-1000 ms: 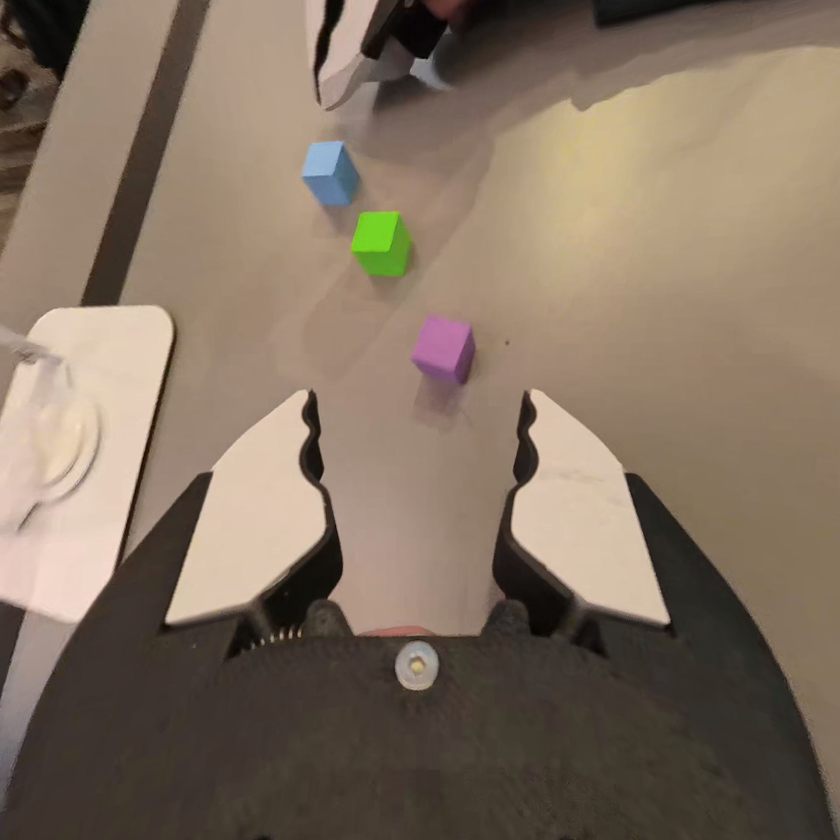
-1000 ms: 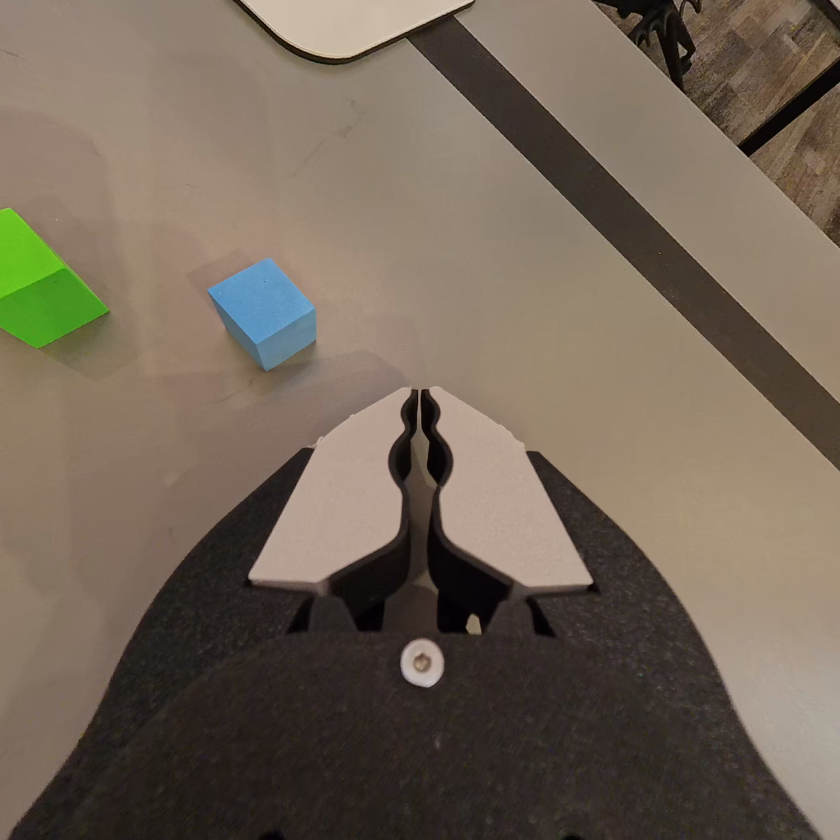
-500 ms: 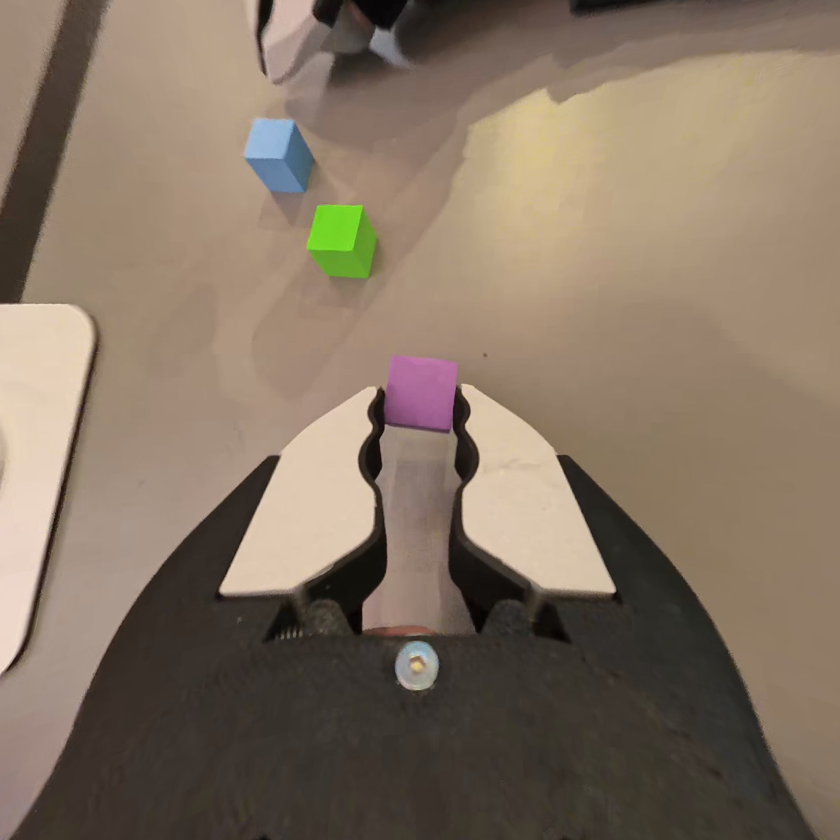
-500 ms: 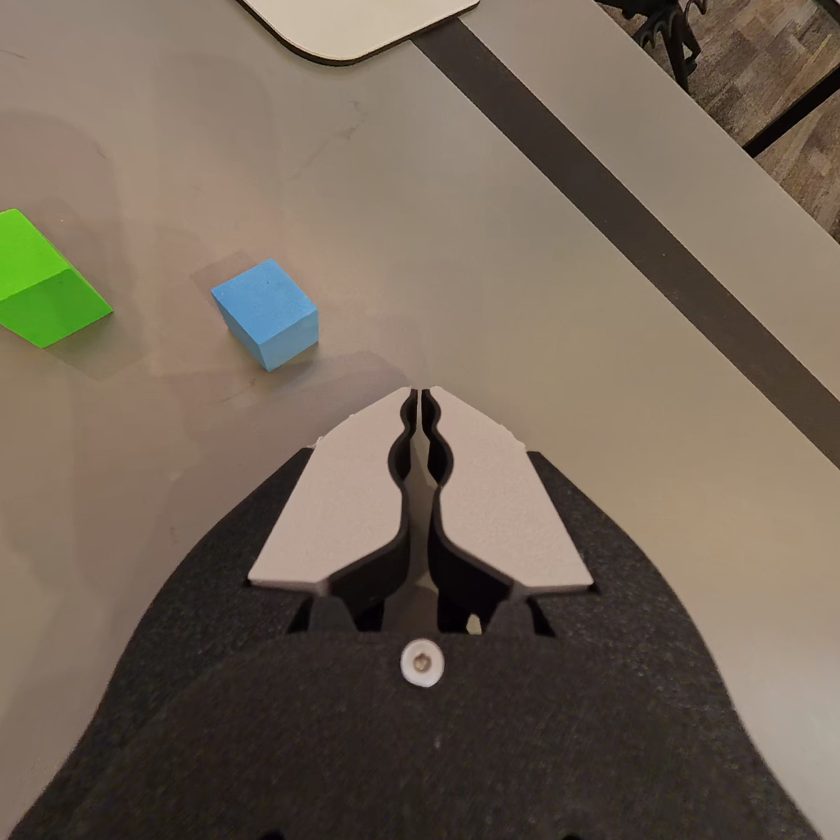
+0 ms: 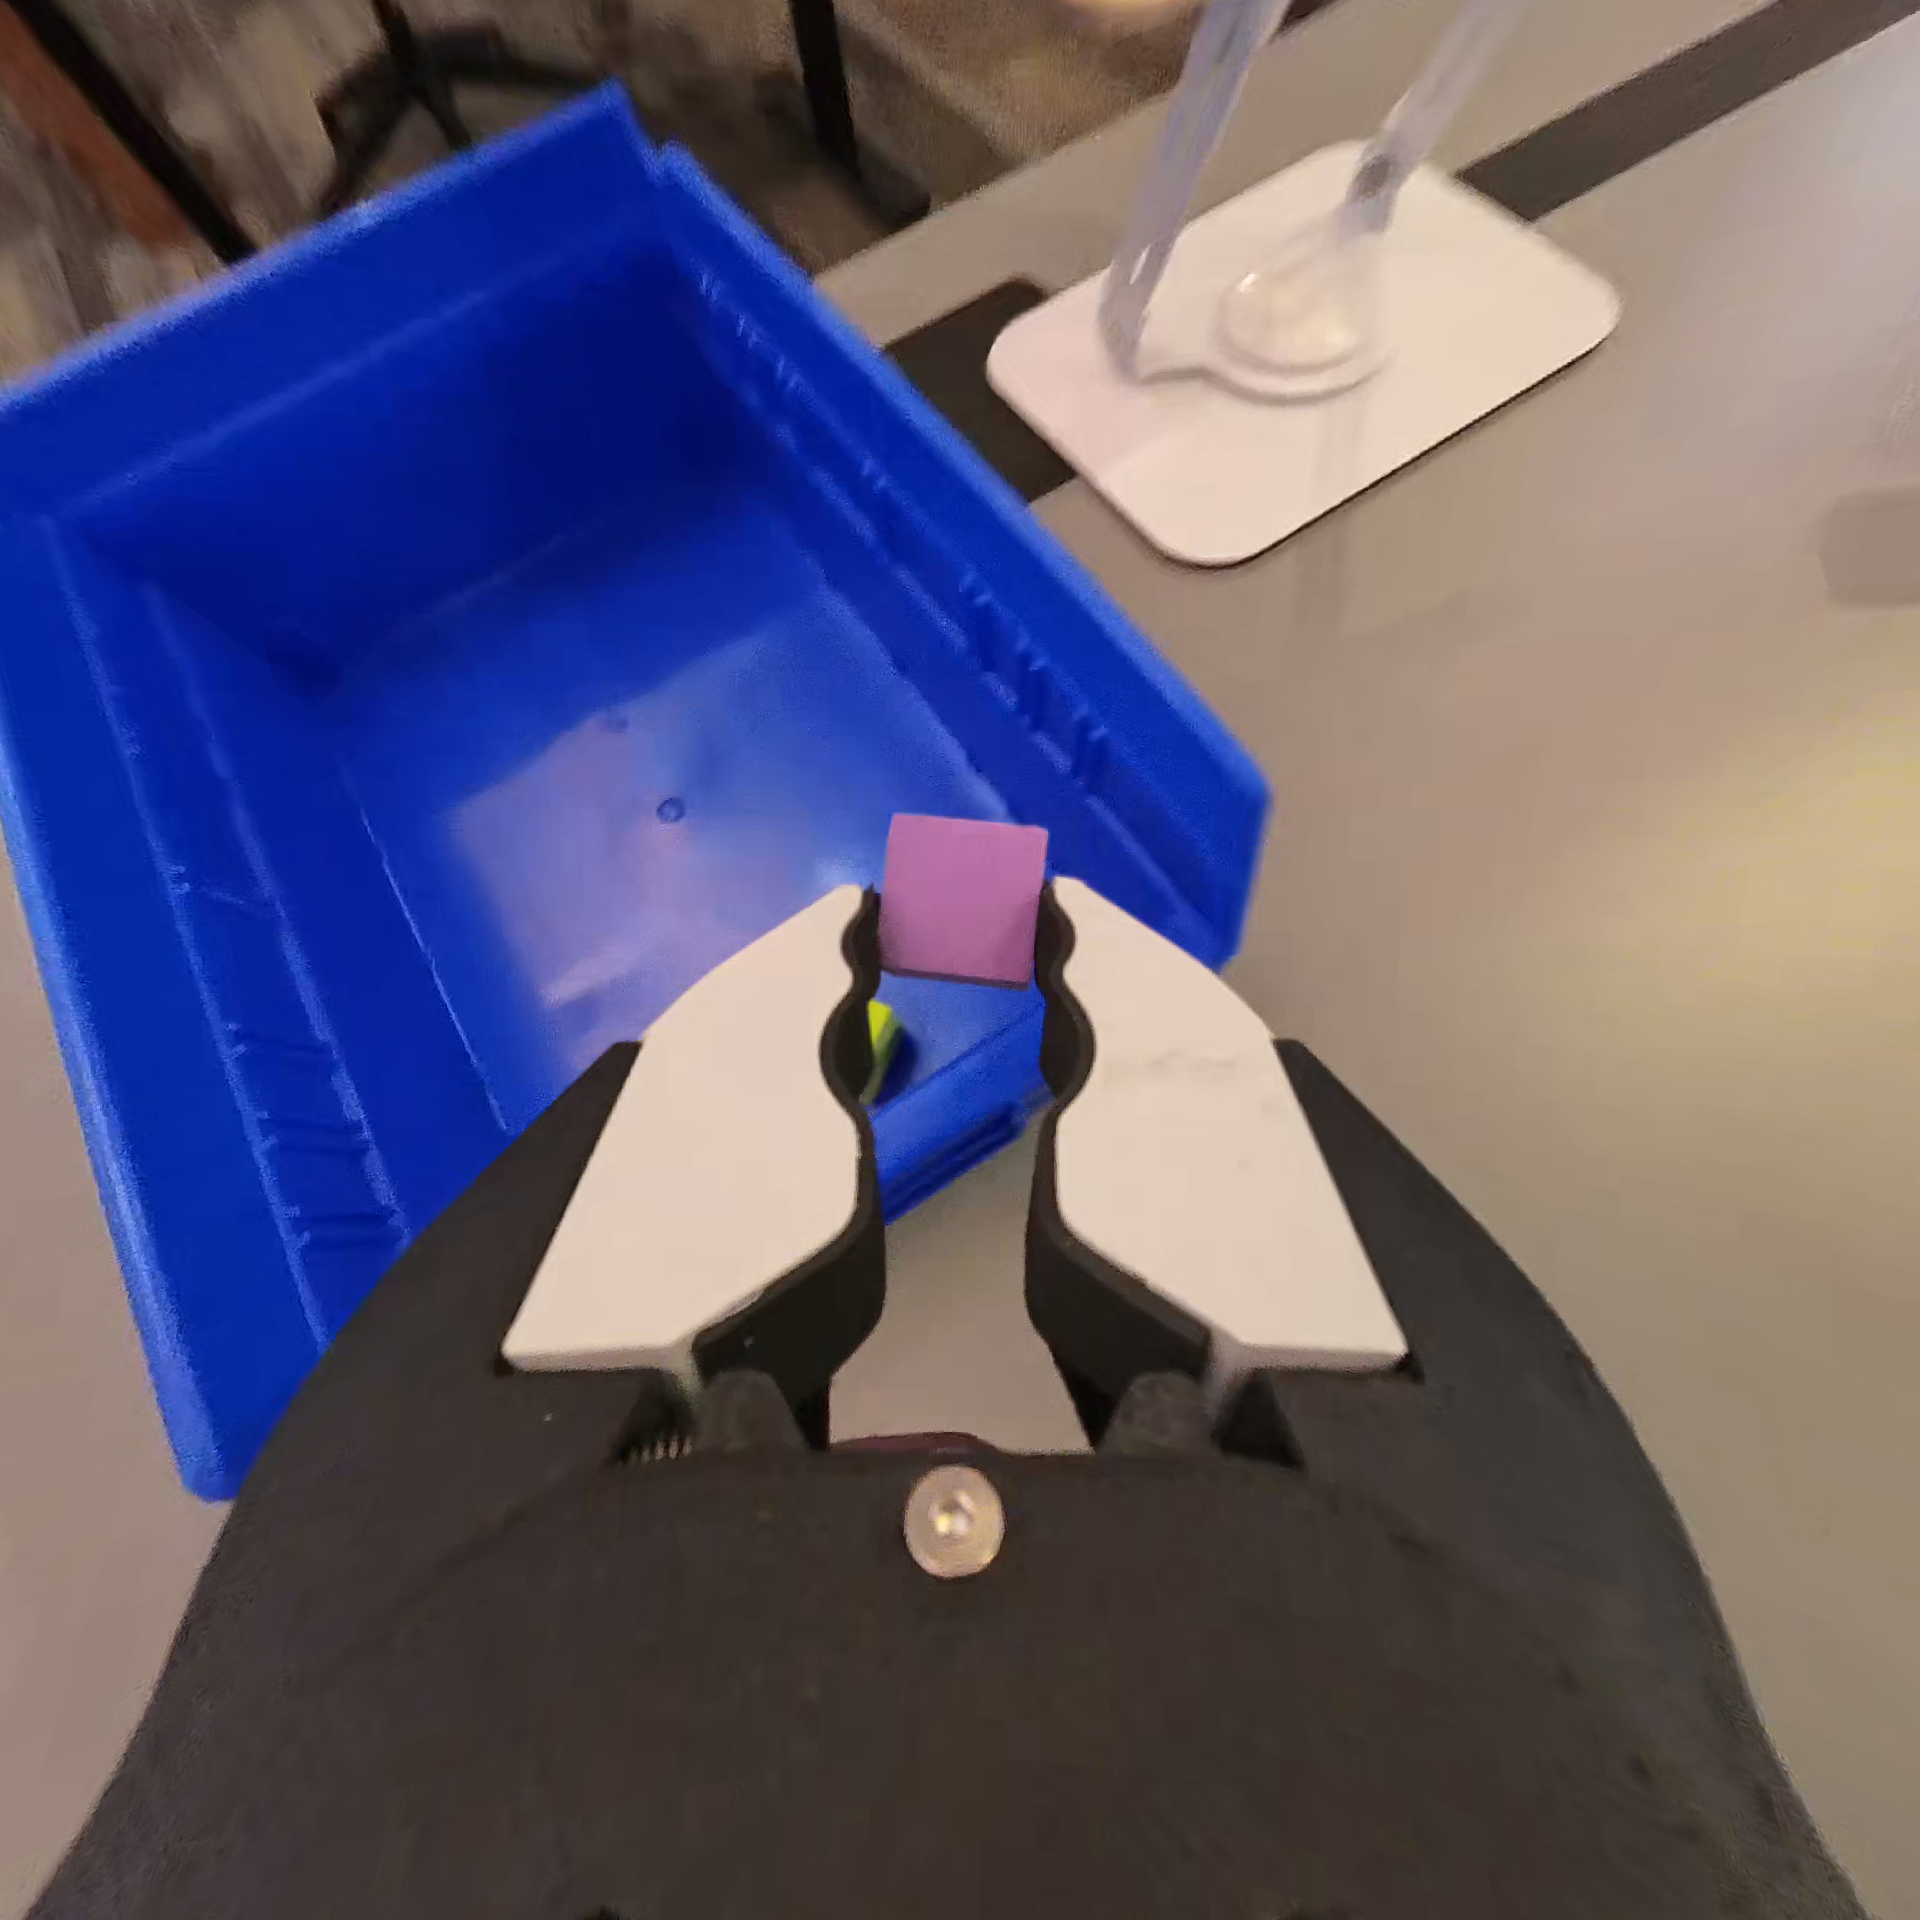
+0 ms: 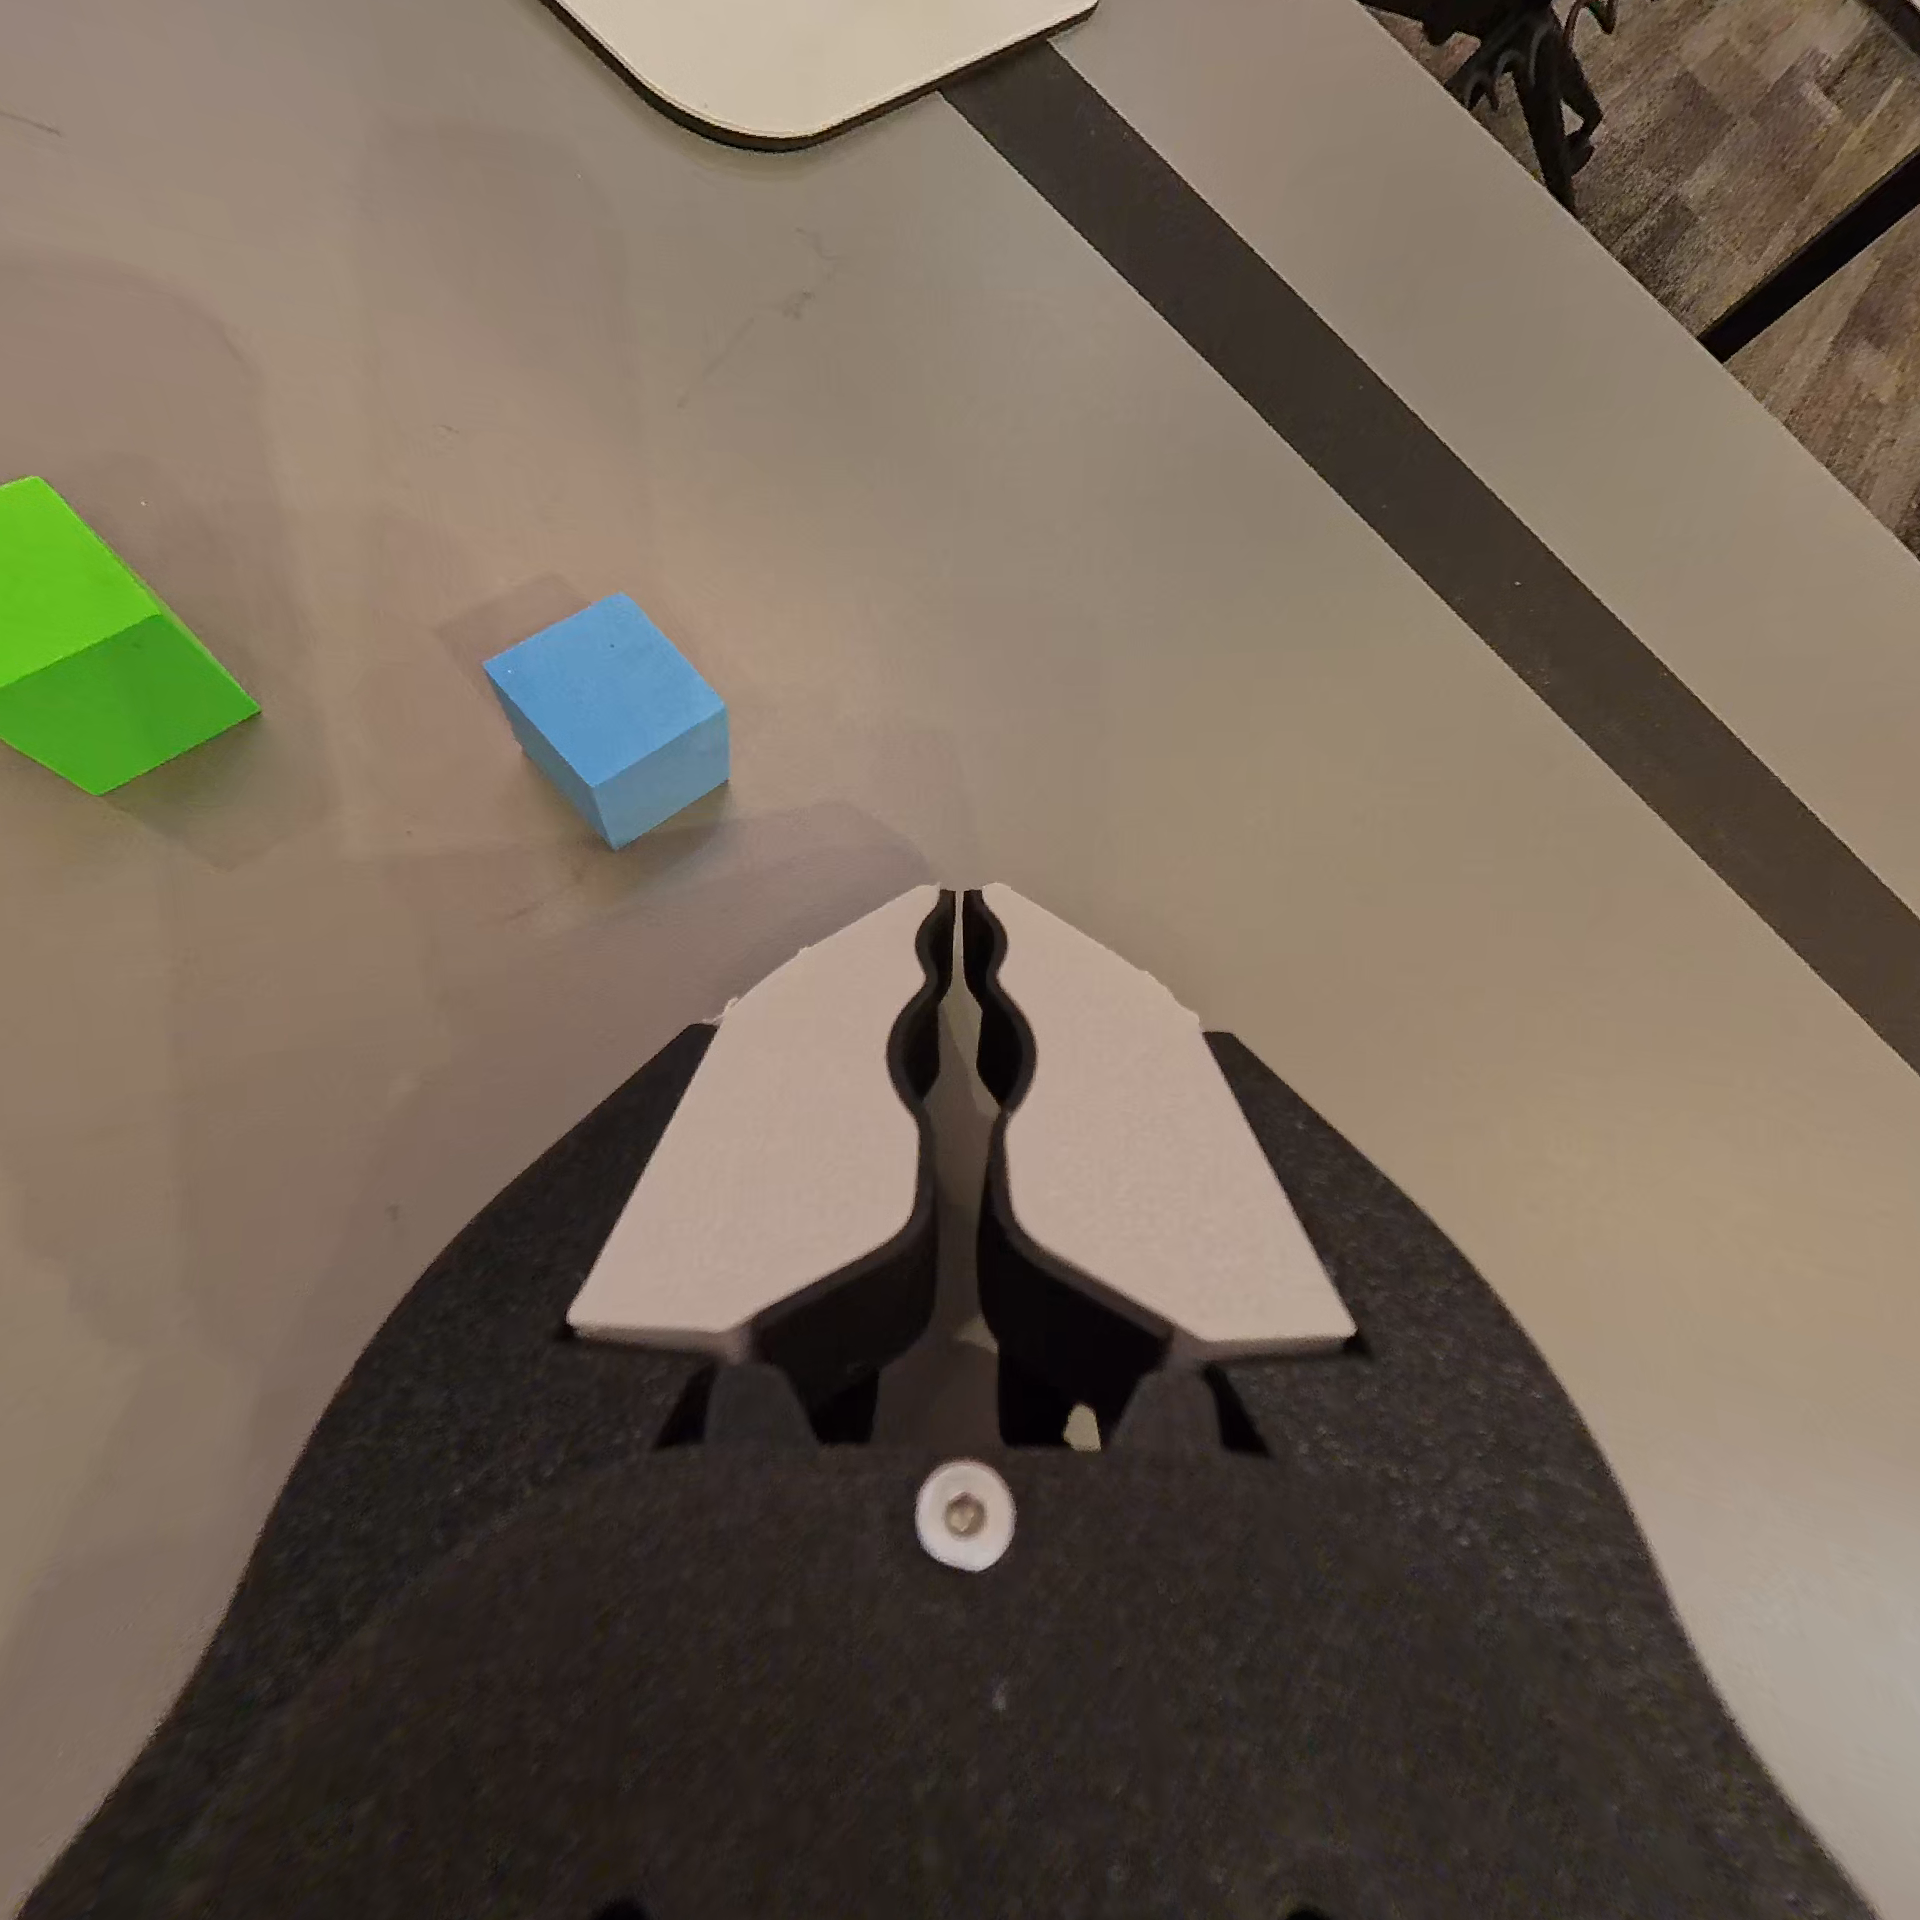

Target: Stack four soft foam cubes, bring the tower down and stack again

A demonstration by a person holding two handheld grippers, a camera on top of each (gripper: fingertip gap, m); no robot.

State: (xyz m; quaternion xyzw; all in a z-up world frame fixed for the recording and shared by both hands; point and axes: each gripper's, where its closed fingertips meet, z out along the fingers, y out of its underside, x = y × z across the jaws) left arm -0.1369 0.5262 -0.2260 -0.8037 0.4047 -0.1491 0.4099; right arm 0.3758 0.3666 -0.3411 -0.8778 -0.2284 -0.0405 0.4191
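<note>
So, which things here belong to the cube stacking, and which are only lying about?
Belong to the job:
- purple cube, clamped in the left hand-held gripper
- green cube on the table
- blue cube on the table
- right hand-held gripper, closed and empty

Lying about:
- blue bin
- white base plate with its clear stand

A small purple soft foam cube is seen clamped between two fingertips, one flat face turned to the camera, raised over a bin's near corner. In the right wrist view, a light blue soft foam cube is found resting at 10 o'clock, with a bright green soft foam cube well apart at 9 o'clock, cut by the edge
</note>
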